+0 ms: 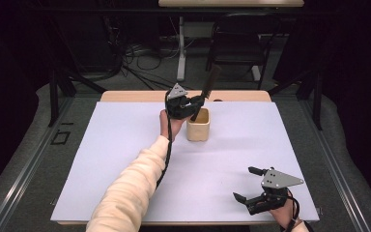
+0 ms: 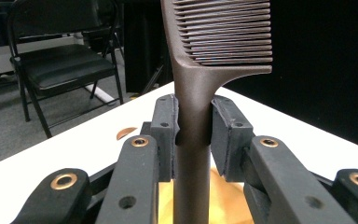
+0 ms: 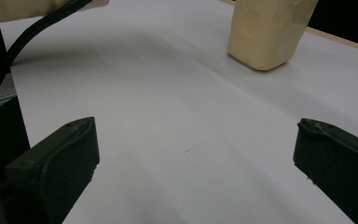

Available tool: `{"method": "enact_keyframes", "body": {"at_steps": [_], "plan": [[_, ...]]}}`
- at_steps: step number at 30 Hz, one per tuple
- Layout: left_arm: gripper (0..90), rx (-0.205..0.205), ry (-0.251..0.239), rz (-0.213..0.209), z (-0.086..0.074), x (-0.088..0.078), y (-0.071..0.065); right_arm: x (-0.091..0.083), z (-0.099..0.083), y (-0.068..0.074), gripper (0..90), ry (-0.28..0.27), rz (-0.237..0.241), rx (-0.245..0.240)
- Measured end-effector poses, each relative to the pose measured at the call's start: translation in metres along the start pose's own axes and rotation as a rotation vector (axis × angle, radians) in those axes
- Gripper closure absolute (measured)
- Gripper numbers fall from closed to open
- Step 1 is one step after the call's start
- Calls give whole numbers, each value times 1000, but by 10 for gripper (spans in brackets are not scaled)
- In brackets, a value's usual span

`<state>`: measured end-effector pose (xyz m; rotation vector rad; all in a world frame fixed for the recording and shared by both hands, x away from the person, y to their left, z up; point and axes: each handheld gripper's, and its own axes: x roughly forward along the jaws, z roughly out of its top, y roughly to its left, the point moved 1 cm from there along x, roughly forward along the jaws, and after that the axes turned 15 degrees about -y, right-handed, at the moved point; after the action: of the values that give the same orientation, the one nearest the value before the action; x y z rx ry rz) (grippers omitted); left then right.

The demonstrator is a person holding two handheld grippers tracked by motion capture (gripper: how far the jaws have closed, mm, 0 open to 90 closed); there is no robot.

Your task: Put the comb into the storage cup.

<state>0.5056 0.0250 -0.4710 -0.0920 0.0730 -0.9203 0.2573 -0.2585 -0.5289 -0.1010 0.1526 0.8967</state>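
High view is showing the left hand-held gripper [image 1: 192, 104] pinching a dark comb [image 1: 206, 89] by its handle, right over the cream cup [image 1: 198, 126] near the far middle of the counter [image 1: 125, 159]. The comb's long axis is running steeply up and tilting away to the right, teeth end high, handle end dipping into the cup's mouth. In the left gripper view the pads [image 2: 165, 135] are pressing the handle [image 2: 192, 140] from both sides. The right hand-held gripper [image 1: 249, 187] is resting spread at the near right corner, well apart from the cup, so the left hand is the nearer one for lowering the comb in.
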Motion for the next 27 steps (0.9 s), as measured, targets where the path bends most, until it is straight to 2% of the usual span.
{"method": "enact_keyframes", "body": {"at_steps": [27], "plan": [[720,50,46,-24,-5,3,-2,0,0,0,0,0,-3,4]]}}
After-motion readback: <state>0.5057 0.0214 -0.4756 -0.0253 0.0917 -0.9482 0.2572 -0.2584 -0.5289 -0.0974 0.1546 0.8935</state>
